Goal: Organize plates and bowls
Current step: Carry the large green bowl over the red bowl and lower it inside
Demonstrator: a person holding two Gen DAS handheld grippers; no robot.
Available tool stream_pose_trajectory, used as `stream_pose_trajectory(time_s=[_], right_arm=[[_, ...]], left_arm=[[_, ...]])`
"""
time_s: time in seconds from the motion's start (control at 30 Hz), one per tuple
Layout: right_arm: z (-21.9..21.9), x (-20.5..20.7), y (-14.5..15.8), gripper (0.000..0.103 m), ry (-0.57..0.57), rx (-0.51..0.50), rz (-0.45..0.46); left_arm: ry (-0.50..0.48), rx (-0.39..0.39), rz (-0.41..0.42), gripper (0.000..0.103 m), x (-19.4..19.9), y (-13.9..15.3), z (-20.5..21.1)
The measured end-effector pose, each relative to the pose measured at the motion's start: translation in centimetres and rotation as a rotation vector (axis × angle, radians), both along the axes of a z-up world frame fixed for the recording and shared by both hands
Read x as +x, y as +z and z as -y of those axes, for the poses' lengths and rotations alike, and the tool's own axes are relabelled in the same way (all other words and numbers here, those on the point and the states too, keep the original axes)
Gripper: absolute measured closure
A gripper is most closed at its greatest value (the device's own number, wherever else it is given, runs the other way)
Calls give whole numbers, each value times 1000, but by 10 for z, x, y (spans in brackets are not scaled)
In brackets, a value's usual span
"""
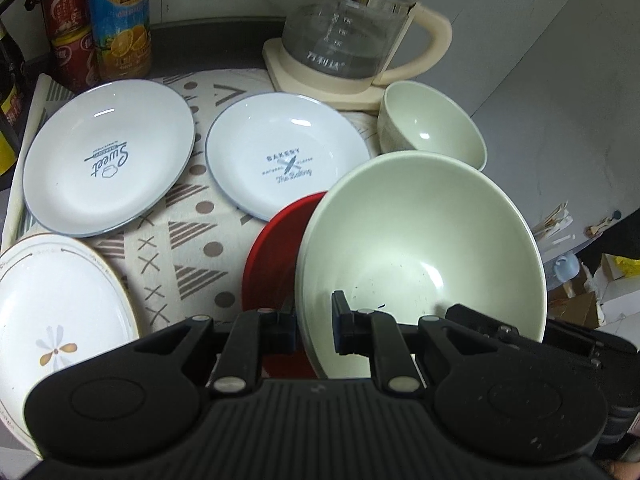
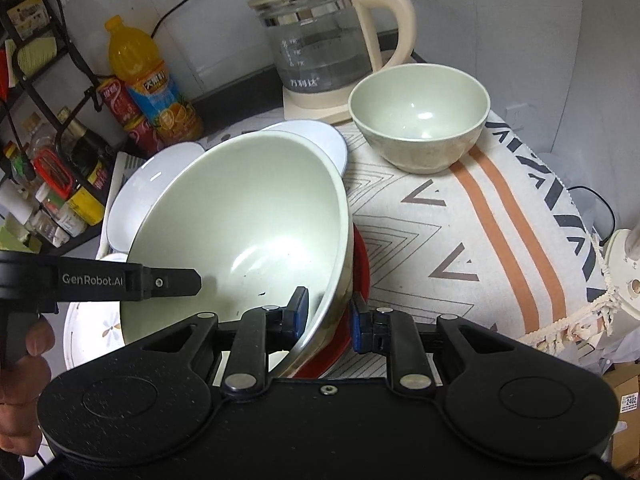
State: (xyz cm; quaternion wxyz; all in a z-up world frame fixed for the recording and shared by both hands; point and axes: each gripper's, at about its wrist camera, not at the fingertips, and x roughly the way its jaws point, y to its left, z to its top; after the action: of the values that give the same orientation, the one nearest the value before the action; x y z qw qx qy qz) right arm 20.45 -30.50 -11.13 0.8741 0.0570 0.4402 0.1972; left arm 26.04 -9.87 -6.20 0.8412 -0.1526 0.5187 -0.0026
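The tabletop [image 2: 460, 216], covered by a patterned cloth, carries all the dishes. At its far edge stands a glass kettle [image 2: 320, 48] on a cream base, with a juice bottle [image 2: 148, 80] and red cans at the far left.

The big green bowl [image 1: 420, 248] is the largest dish and sits near, tilted, over a red plate [image 1: 272, 264]. Both tools are on it. The left tool [image 1: 314, 322] straddles the bowl's left rim, one finger outside and one inside; the jaws look closed on the rim, pinching it. The right tool [image 2: 328, 312] straddles the right rim the same way, but a little gap shows by the outer pad, so I cannot tell if it grips yet.

Two white plates with blue print lie farther off: the left one [image 1: 108, 156] and the middle one [image 1: 288, 156], well apart from each other. A flowered plate [image 1: 60, 308] lies at the near left. The small green bowl [image 2: 420, 116] stands at the far right, just beside the kettle base.

What could go wrong: the bowl is smooth and held only by thin rim pinches, so it may swing or slip out if one side lets go first. Dropped, it would hit the red plate and could chip both. Carried toward the small bowl, its wide rim could knock the kettle, which holds water.
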Motion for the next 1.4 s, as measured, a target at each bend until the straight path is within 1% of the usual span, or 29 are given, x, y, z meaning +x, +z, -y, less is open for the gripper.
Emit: stream_pose_trajectory(time_s=[0.13, 0.27, 0.33, 0.4, 0.47, 0.57, 0.63, 0.67, 0.83, 0.9, 0.93, 0.97, 1.0, 1.07, 1.13, 1.2, 1.23, 1.27, 1.3, 1.33, 1.37, 1.4], right_arm=[[-5, 5, -5, 82, 36, -16, -6], [-11, 10, -13, 82, 62, -29, -43], [-15, 10, -16, 81, 81, -46, -40], [-17, 13, -20, 81, 84, -48, -39], [-17, 14, -19, 81, 82, -49, -30], [-17, 19, -19, 82, 92, -41, -32], [-18, 21, -20, 82, 90, -52, -27], [-18, 21, -20, 82, 92, -53, -25], [-23, 22, -21, 83, 105, -58, -14], [-24, 22, -24, 86, 104, -59, -23], [-25, 21, -24, 89, 105, -71, -7], [-25, 21, -24, 90, 108, -76, -7], [-25, 22, -25, 90, 107, -70, -13], [-25, 23, -25, 91, 104, -65, -19], [-25, 24, -25, 90, 99, -64, -32], [-24, 24, -22, 86, 94, -47, -43], [-23, 22, -20, 81, 95, -39, -37], [-21, 21, -17, 70, 96, -32, -30], [-20, 20, -15, 69, 89, -31, -29], [-17, 20, -13, 64, 84, -21, -27], [-15, 20, -11, 65, 79, -11, -29], [-12, 19, -9, 65, 77, 1, -25]], left_arm=[[27, 14, -22, 89, -2, -7, 0], [72, 20, -47, 89, -3, -13, -2], [104, 11, -61, 89, -4, -15, -4], [117, 15, -52, 88, -6, -12, -4], [110, 32, -32, 88, -6, -13, -2], [128, 27, -57, 88, -2, -17, -3], [143, 36, -52, 87, -2, -16, -3], [145, 39, -44, 85, -3, -13, -3], [161, 15, -40, 84, -7, -6, -8], [168, 10, -37, 84, -8, -4, -10], [175, 18, -33, 83, -10, -2, -11], [182, 38, -27, 77, -11, 1, -11], [189, 54, -17, 76, -13, 4, -12], [199, 43, 7, 72, -15, 11, -16], [211, 30, 10, 72, -15, 14, -20], [221, 41, 18, 71, -15, 17, -23], [227, 45, 22, 68, -15, 19, -24], [234, 47, 24, 63, -15, 20, -26], [238, 47, 26, 60, -15, 20, -27], [240, 50, 28, 54, -15, 21, -28], [243, 59, 27, 46, -14, 22, -28], [247, 69, 27, 43, -13, 22, -28]])
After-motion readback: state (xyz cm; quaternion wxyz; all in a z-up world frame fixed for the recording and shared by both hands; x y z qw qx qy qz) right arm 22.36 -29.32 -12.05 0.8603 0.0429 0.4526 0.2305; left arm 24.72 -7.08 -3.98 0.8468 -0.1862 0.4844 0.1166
